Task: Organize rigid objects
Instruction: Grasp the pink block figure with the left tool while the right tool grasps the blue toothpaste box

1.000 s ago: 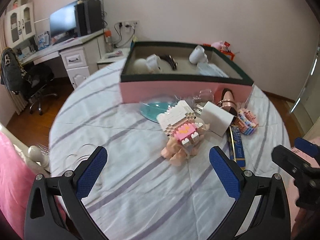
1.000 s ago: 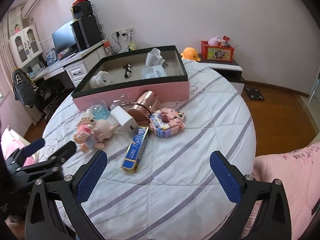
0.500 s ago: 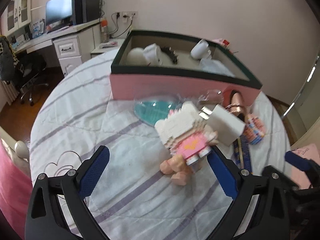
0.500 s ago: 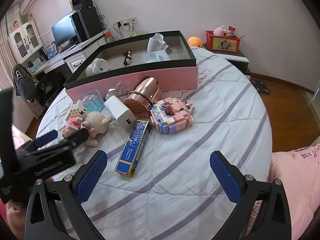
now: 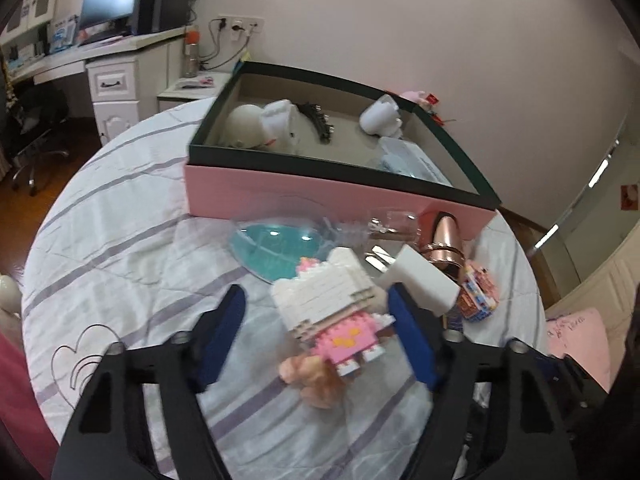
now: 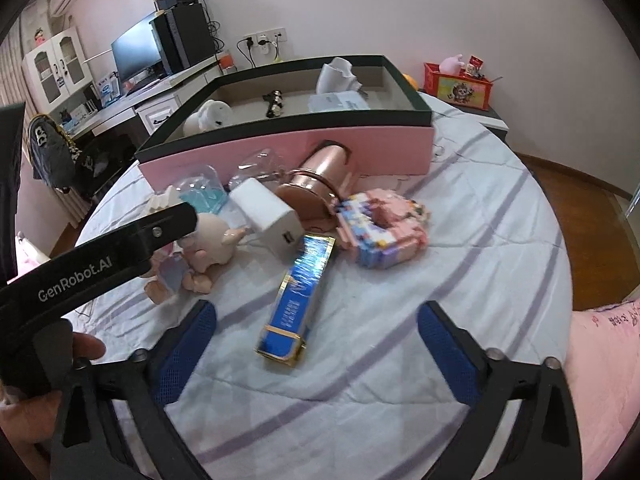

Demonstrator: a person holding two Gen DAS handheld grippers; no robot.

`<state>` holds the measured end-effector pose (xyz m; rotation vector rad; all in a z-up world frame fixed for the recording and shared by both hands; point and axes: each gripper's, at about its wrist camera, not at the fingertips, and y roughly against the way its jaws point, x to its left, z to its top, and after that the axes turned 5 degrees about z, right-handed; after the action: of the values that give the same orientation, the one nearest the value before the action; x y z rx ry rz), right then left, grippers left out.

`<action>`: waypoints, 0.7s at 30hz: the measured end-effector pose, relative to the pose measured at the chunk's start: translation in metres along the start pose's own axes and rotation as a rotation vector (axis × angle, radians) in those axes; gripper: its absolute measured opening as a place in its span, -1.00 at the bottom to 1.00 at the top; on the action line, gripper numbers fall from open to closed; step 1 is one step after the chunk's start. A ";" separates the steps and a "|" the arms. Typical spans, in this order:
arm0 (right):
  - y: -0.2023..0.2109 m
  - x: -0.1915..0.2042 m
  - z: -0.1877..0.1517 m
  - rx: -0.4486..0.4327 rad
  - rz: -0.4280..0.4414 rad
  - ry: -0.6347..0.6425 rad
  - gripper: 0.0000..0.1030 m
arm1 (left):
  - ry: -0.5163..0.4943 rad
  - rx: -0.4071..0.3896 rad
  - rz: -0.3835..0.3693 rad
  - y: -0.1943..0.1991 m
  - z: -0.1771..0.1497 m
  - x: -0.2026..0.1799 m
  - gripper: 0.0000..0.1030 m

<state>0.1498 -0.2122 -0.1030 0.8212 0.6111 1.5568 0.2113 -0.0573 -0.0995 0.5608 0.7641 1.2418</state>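
pink box [image 5: 320, 192]: white figures, clip inside | left gripper [image 5: 316, 332] closing around block cat [image 5: 336, 312] | right gripper [image 6: 316, 336] wide

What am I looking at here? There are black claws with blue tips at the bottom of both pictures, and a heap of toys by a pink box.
No robot: a person holds a hand-held claw in each hand, each with a camera looking along its two fingers. One picture is from the left gripper, the other from the right gripper; in the right one the other claw pokes in at the left.

On the striped bedspread lie a white-and-pink brick cat figure, a pig toy, a white charger, a rose-gold cup on its side, a blue and gold box and a pastel brick model. Behind stands an open pink box with a few things already inside.

Nothing is held yet. The left jaws have just been closing around the brick cat; the right jaws, also narrowing, frame the blue box.
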 end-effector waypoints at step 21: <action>0.006 -0.006 -0.010 -0.006 0.077 -0.006 -0.59 | 0.007 -0.056 -0.039 0.029 -0.003 0.005 -0.12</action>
<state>0.1380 -0.2182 -0.1054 0.8537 0.5756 1.6249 0.1912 -0.0456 -0.0810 0.4933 0.7409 1.2258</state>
